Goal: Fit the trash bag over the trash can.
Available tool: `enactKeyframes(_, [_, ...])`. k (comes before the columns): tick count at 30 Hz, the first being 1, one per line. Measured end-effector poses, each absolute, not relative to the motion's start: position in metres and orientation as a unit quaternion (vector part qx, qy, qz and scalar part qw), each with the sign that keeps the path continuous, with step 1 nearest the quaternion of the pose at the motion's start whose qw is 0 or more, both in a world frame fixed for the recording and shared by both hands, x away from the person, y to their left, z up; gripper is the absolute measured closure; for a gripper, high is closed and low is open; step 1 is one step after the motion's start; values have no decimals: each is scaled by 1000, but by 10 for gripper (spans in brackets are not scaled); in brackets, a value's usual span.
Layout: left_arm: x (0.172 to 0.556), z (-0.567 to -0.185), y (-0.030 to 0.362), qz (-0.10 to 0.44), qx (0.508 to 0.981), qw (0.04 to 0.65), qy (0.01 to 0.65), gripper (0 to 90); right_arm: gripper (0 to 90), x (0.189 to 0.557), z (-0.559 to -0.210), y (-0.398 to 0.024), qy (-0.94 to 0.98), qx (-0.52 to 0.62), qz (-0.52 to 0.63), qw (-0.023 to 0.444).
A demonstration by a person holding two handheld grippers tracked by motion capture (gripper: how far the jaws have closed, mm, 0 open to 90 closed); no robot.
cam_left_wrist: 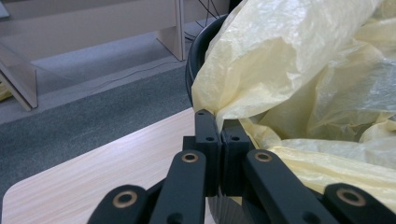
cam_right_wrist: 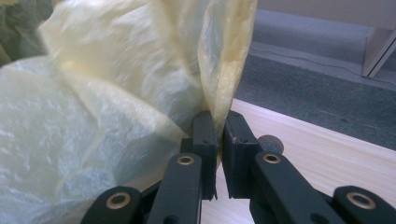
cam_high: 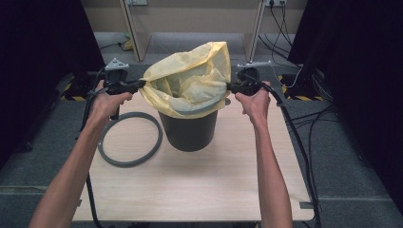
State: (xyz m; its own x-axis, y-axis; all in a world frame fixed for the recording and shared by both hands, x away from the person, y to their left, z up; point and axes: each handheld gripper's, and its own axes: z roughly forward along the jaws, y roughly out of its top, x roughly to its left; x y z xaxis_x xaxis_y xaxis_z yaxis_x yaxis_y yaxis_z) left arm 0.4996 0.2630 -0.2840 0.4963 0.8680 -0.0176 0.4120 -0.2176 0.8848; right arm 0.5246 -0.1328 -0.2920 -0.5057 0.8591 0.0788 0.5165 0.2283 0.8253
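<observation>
Both grippers are pinched on the yellow bin liner (cam_high: 190,80), which sits in the dark waste bin (cam_high: 189,130) at the centre of the high view. The left gripper (cam_high: 141,84) clamps the liner's edge at the bin's left rim, the right gripper (cam_high: 230,87) clamps it at the right rim. In each gripper view the black jaws are nearly together with a fold of thin film between them.

The likeliest trouble is tearing: the film is thin and stretched between two small pinch points, so pulling outward too hard could rip it or slip it from the jaws. A lopsided pull could also tip or drag the light bin, since nothing seems to steady it.

The grey ring (cam_high: 129,138) lies flat on the tabletop (cam_high: 199,185) at lower left of the bin, close beside its base and under the left forearm; a low sweep could knock it. The tabletop's far edge is just behind the bin; open room lies toward the bottom of the frame.
</observation>
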Motion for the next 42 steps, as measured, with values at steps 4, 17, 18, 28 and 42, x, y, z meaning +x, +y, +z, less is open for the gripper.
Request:
enactKeyframes(4, [507,-294,270,239,737,443,450,878,860,531,-300,-133,763,458,416,189])
enactKeyframes(17, [512,-323,271,199,749,444,451,859,798,539,-322,-131,773,461,401,172])
enactKeyframes(18, [511,-323,272,201,749,442,451,845,747,538,-320,-132,773,459,399,177])
enactKeyframes(28, [506,-323,276,199,755,445,439,751,514,518,-286,-147,748,463,434,193])
enactKeyframes(42, [496,-321,261,197,774,440,410,746,448,508,-270,-125,723,473,472,176])
